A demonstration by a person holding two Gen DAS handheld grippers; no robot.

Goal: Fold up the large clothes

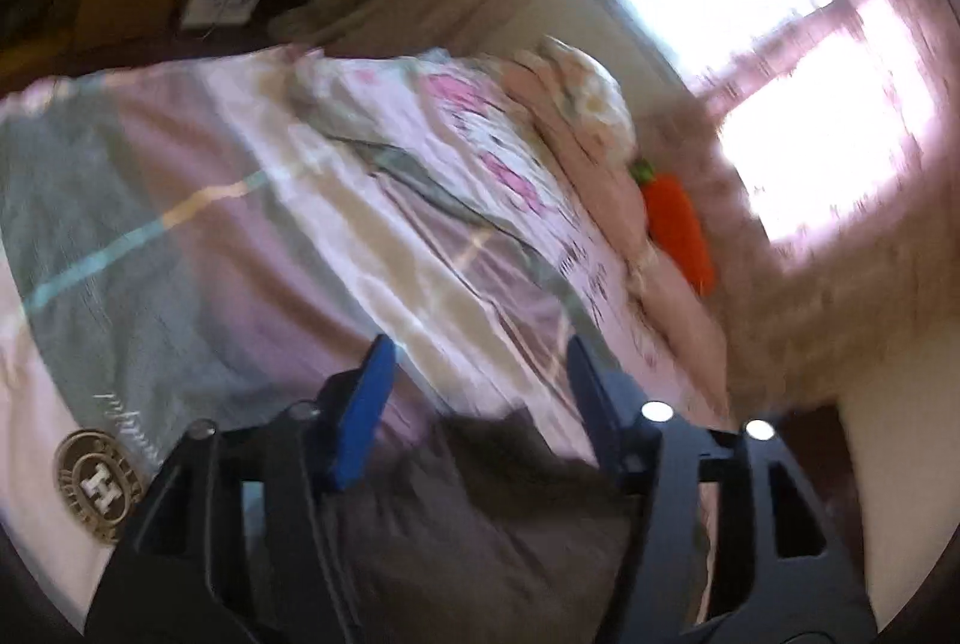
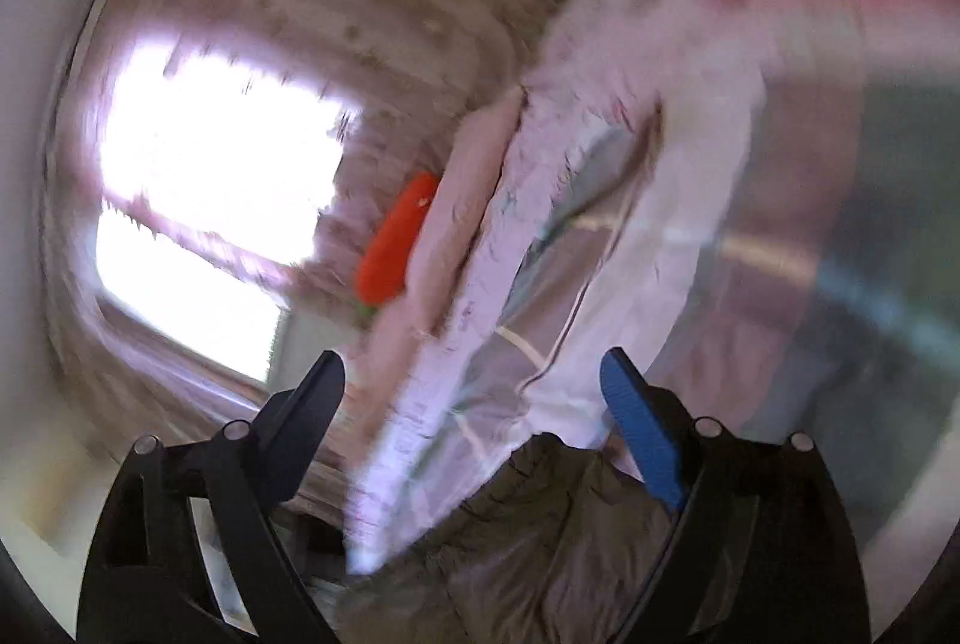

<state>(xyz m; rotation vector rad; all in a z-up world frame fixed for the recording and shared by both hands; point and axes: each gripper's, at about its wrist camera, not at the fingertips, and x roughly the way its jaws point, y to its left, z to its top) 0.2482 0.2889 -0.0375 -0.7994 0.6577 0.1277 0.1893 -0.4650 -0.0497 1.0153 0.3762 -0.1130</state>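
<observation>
Looking at step: pretty sure this is a between-folds moment, both tools lifted off the cloth, everything motion-blurred
Left hand-held gripper: jaws apart with nothing between them, low centre of the left wrist view
Dark garment: grey-brown clothing bunched on the bed at the bottom of the frame, just under the fingers, not pinched
Badge: round logo at lower left, can't tell what it's on
Right hand-held gripper: jaws wide apart, also empty
Same garment, right view: crumpled at bottom centre below the jaws
Carrot toy: centre-left, well clear
Next move: my guess, each side drops back down, finds an edge or corner and clamps it before folding again
</observation>
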